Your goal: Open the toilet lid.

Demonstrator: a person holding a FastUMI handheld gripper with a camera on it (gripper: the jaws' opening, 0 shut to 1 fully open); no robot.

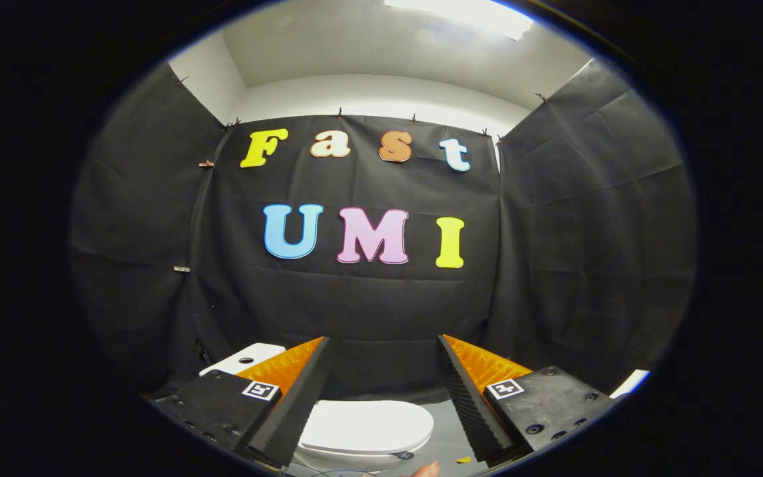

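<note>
Gripper view: gripper (381, 397) fingers spread wide, released, nothing btwn them but air. Toilet lid (365, 425) lies down flat, closed on the seat, white, sitting below and just ahead of the fingers, mostly in the gap btwn them and nearer the left finger, whose tip overlaps its left edge in this view. Tank (244, 358) is behind lid, peeking past the left finger, w/ a flush button on top, so hinge side is the far side of the lid and its front lip is the near side. Lid's long axis looks front-to-back, roughly along the fingers. Fingers are well above lid, no contact. Fingertip (426, 470) of a person shows just in front of the lid. Judgement: next move needs a drop down to the lid's front lip, then lift up and back toward tank.
</note>
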